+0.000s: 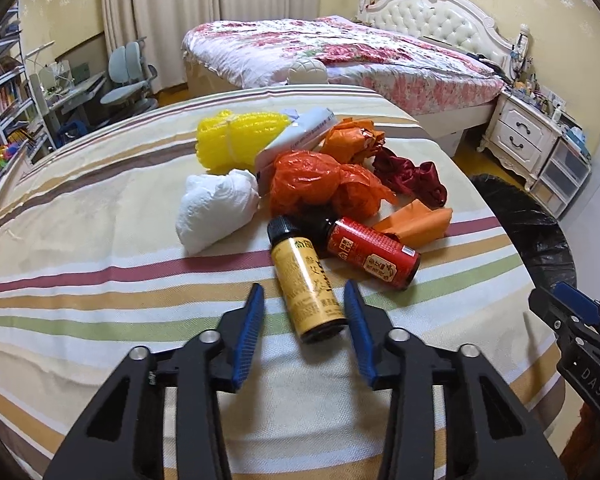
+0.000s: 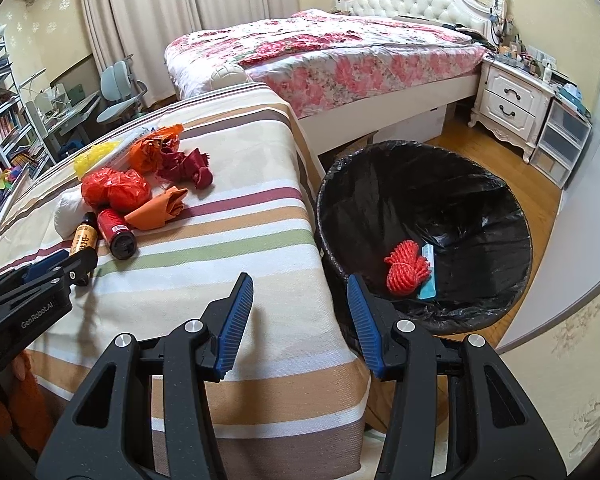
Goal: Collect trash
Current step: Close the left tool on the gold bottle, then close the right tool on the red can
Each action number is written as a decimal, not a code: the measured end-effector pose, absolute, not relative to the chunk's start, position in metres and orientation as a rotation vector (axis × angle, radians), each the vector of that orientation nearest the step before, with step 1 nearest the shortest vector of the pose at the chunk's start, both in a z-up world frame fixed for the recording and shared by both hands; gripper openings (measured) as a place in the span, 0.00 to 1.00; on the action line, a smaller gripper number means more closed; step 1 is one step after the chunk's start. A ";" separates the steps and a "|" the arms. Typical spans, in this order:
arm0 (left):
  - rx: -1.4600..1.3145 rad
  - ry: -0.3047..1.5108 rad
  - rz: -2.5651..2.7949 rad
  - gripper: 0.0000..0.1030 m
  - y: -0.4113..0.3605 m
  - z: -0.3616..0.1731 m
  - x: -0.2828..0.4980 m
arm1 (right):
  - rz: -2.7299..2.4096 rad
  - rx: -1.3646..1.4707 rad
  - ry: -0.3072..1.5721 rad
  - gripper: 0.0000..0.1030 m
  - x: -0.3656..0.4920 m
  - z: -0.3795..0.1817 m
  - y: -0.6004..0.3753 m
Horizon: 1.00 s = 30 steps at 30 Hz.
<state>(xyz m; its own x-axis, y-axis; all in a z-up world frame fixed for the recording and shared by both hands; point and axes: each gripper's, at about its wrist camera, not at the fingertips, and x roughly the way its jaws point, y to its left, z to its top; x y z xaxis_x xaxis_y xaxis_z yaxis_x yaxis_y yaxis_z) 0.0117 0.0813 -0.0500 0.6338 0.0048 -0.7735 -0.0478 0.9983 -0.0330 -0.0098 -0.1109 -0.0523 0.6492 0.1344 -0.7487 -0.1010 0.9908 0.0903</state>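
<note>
Trash is mostly still on the striped table [image 1: 100, 208]; only a red rope bundle [image 2: 407, 266] and a blue packet [image 2: 429, 276] sit in the black-lined bin [image 2: 380, 184]. Your left tool [image 1: 305, 312] straddles the yellow bottle [image 1: 306, 280], jaws apart. Your right tool [image 2: 300, 308] hangs spread and empty near the bin.

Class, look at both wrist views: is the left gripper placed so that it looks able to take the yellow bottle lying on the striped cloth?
Probably yes. The left gripper is open with its fingers on either side of the yellow bottle, which lies flat. The red bottle lies close on the right but does not seem to block the fingers.
</note>
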 end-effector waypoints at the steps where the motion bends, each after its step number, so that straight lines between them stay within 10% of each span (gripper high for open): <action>1: -0.059 0.889 0.021 0.30 0.082 -0.050 0.011 | 0.137 0.040 0.854 0.47 -0.010 -0.052 -0.110; 30: -0.080 0.838 0.082 0.24 0.137 -0.042 -0.015 | 0.378 -0.059 0.861 0.47 0.006 -0.038 -0.004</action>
<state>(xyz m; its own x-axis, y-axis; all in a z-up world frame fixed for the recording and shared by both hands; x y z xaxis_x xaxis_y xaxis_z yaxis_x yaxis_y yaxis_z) -0.0154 0.1372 -0.0425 0.6662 0.0413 -0.7446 -0.1044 0.9938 -0.0383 0.0061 -0.0045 -0.0380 0.5897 0.3012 -0.7493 -0.3483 0.9320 0.1005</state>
